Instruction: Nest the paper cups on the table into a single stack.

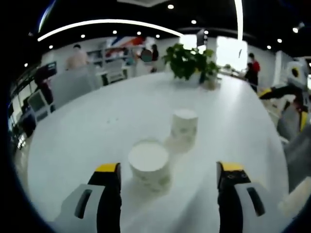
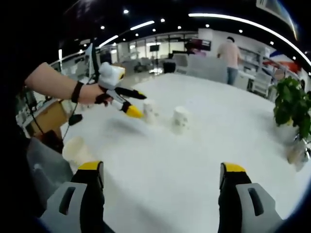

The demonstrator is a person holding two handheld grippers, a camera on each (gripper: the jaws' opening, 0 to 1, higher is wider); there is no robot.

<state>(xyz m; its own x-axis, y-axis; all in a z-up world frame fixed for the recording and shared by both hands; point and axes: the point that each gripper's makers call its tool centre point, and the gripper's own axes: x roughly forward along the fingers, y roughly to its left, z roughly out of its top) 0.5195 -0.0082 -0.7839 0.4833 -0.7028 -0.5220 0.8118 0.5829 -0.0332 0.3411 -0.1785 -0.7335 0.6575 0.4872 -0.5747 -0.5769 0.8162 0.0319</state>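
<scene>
Two white paper cups with a faint print stand upside down on the white table [image 1: 97, 121]. The near cup [image 1: 149, 165] sits just ahead of my left gripper [image 1: 170, 194], in line with the gap between its open yellow-tipped jaws. The far cup [image 1: 184, 127] stands behind it, slightly to the right. In the right gripper view, the same cups [image 2: 149, 110] [image 2: 181, 119] stand mid-table, and the left gripper [image 2: 130, 103], held by a hand, points at the left one. My right gripper [image 2: 163, 189] is open over bare table, well short of the cups, with nothing between its jaws.
A potted plant [image 1: 187, 60] [image 2: 291, 104] stands at the table's far side. A cream cup-shaped thing [image 2: 77, 148] shows by the table edge near the person's body. People and office desks fill the background. A wide stretch of table surrounds the cups.
</scene>
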